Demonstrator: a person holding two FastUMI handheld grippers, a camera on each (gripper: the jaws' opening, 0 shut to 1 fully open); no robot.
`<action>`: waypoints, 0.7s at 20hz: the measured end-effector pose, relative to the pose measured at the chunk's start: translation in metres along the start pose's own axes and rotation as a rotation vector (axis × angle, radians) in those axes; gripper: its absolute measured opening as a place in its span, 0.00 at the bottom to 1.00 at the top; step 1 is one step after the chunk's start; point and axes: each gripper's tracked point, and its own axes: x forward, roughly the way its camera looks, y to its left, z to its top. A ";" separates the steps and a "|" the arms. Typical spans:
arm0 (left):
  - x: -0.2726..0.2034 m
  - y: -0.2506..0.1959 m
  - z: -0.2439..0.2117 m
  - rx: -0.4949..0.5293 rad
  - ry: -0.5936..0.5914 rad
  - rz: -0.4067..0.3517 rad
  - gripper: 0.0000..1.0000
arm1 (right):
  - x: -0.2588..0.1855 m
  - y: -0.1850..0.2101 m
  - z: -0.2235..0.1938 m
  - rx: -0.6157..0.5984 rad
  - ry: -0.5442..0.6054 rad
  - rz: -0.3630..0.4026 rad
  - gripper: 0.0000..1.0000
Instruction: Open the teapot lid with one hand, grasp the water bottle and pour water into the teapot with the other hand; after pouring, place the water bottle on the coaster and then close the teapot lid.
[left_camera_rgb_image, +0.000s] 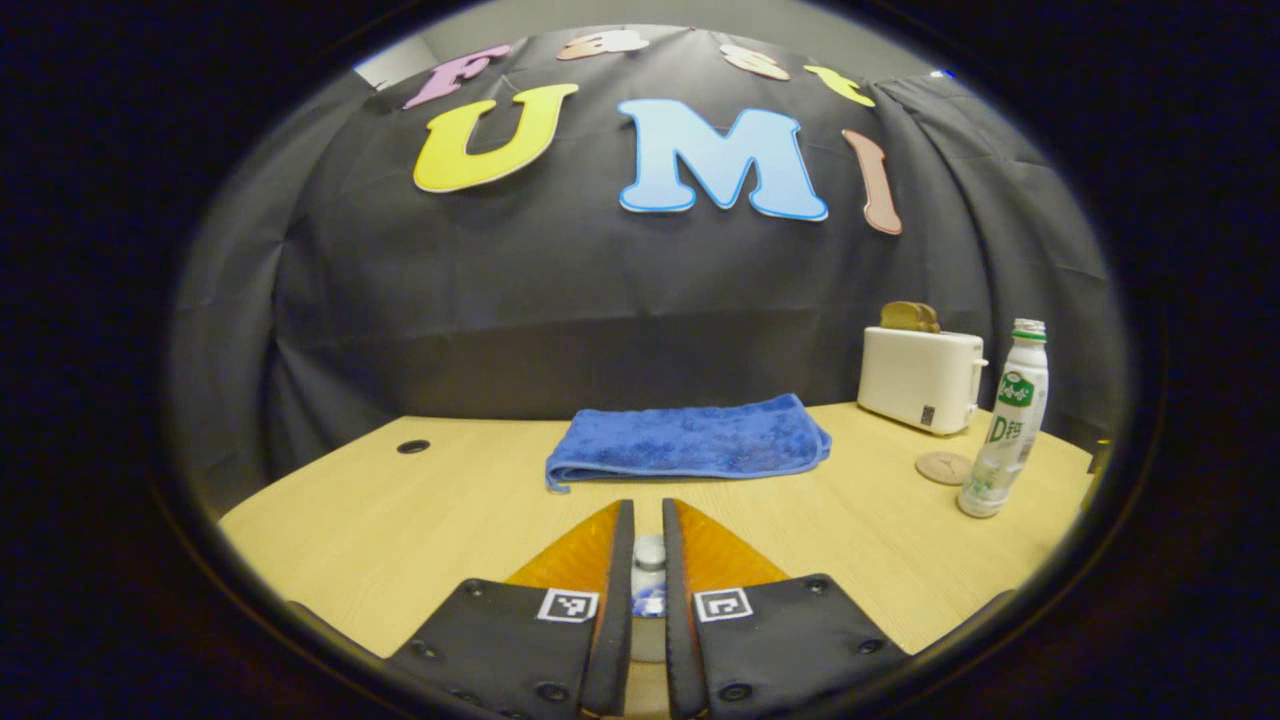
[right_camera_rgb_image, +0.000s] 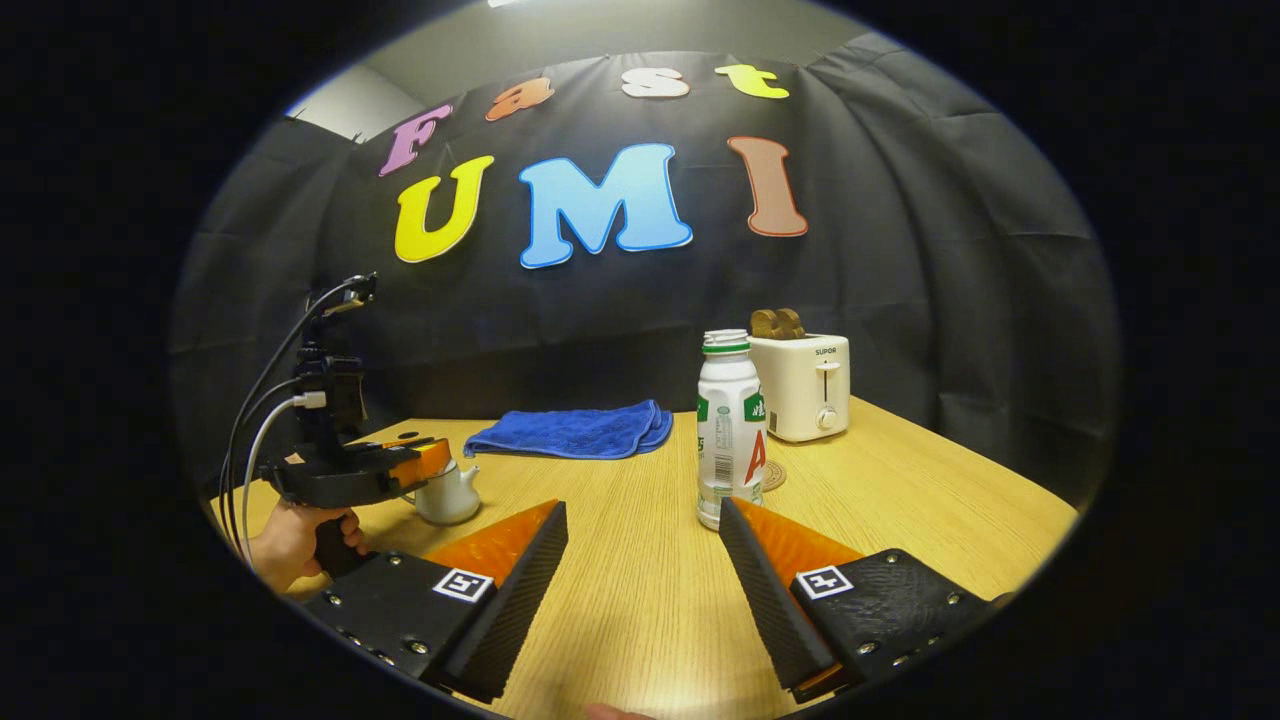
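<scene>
Pale wooden table (right_camera_rgb_image: 900, 500) carries everything. At the back, a folded blue towel (left_camera_rgb_image: 690, 438) and a white toaster (right_camera_rgb_image: 802, 385) with toast in its slot; neither belongs to my job.

White plastic water bottle (right_camera_rgb_image: 728, 430), uncapped, stands upright ahead of my right gripper (right_camera_rgb_image: 640, 560), whose jaws are spread wide with nothing between them. The round cork coaster (right_camera_rgb_image: 772, 475) lies just behind the bottle.

Small white ceramic teapot (right_camera_rgb_image: 447, 492) sits under my left gripper (left_camera_rgb_image: 648, 560). Its jaws are nearly together on the small pale lid knob (left_camera_rgb_image: 649, 552).

Risks, as I judge them: the knob is small, so the lid could slip out when lifted. The bottle is open, so nudging it before I grip could tip and spill it.
</scene>
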 end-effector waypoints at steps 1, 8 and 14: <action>-0.003 0.001 0.004 0.007 -0.002 -0.002 0.25 | -0.001 -0.001 0.000 -0.002 -0.004 -0.001 0.94; -0.029 0.002 0.050 -0.041 -0.097 -0.034 0.17 | 0.007 -0.020 0.019 -0.036 -0.059 -0.034 0.95; -0.118 0.002 0.079 -0.088 -0.195 -0.091 0.12 | 0.050 -0.063 0.034 -0.043 -0.044 -0.151 0.94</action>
